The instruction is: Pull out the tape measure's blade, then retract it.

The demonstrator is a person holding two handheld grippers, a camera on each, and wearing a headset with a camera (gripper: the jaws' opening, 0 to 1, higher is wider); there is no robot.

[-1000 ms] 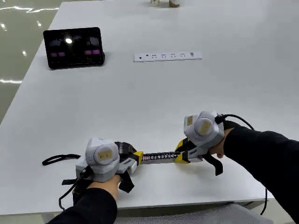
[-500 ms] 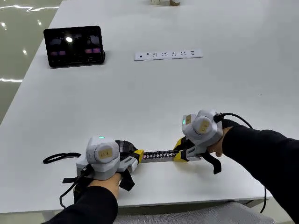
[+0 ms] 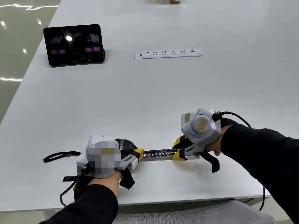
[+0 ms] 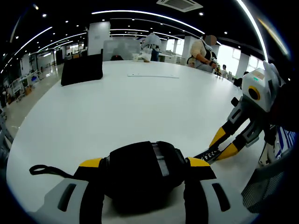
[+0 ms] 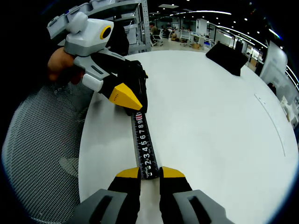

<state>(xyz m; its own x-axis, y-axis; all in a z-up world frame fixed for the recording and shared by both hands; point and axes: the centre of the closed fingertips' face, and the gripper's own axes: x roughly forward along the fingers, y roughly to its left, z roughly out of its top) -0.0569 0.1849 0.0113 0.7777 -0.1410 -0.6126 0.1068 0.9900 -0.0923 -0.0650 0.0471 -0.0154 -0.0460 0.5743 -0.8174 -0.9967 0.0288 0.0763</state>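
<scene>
A black tape measure case (image 3: 124, 145) rests on the white table (image 3: 154, 98) near its front edge, with my left gripper (image 3: 133, 156) shut on it. In the left gripper view the case (image 4: 142, 175) sits between the yellow-tipped jaws of the left gripper (image 4: 145, 163). A short length of blade (image 3: 159, 153) runs right from the case to my right gripper (image 3: 176, 150), which is shut on the blade's end. The right gripper view shows the numbered blade (image 5: 142, 144) running from my right gripper (image 5: 150, 172) up to the case (image 5: 136, 79) and the left gripper (image 5: 122, 95).
A dark tablet (image 3: 74, 45) stands at the back left and a white power strip (image 3: 168, 53) lies behind the middle. The case's black strap (image 3: 58, 157) trails left. The table's front edge is just below the grippers, with a mesh chair (image 5: 42, 154) under it.
The right gripper has moved a little left toward the case, and the blade showing between the grippers is slightly shorter. The left gripper holds still.
</scene>
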